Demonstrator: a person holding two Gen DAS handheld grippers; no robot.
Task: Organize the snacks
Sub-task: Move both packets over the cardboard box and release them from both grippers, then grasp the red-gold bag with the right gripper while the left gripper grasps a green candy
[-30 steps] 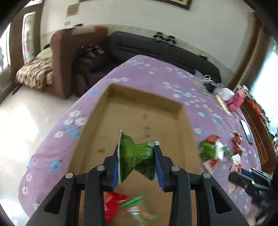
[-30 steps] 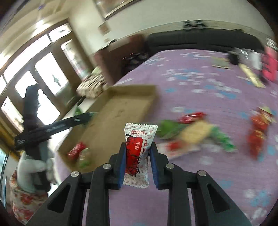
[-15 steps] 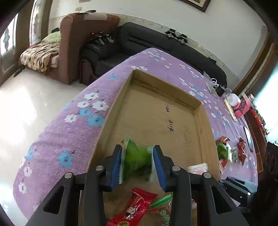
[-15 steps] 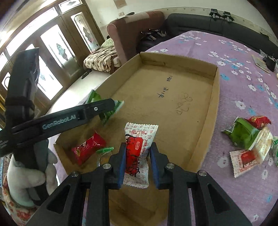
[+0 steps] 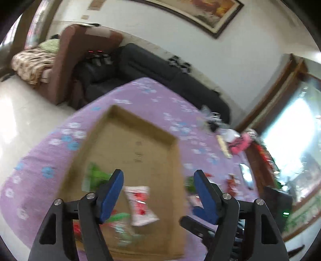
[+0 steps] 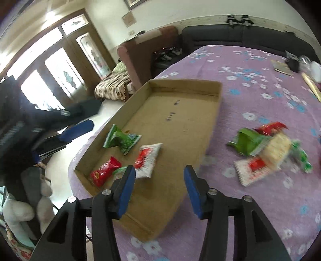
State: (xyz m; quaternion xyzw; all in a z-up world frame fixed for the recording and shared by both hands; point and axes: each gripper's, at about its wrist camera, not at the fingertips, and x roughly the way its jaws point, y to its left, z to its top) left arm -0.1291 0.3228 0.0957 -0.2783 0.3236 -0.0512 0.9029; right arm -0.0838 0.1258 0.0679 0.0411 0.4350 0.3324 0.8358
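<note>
On the purple flowered cloth (image 6: 250,96) sits a cardboard tray (image 6: 212,124). Both grippers, left (image 5: 158,192) and right (image 6: 158,190), have just opened, empty. The green packet (image 6: 122,140) and white packet (image 6: 147,159) lie inside, seemingly pointing lengthwise toward the tray's far end.

My table wears a purple cloth (image 6: 250,100) printed with blue and white flowers. Beyond it I see a long black sofa (image 6: 240,36) against the wall, a brown armchair (image 6: 144,52) beside it, a striped blanket (image 6: 112,86), and a framed picture (image 5: 200,12) above.
</note>
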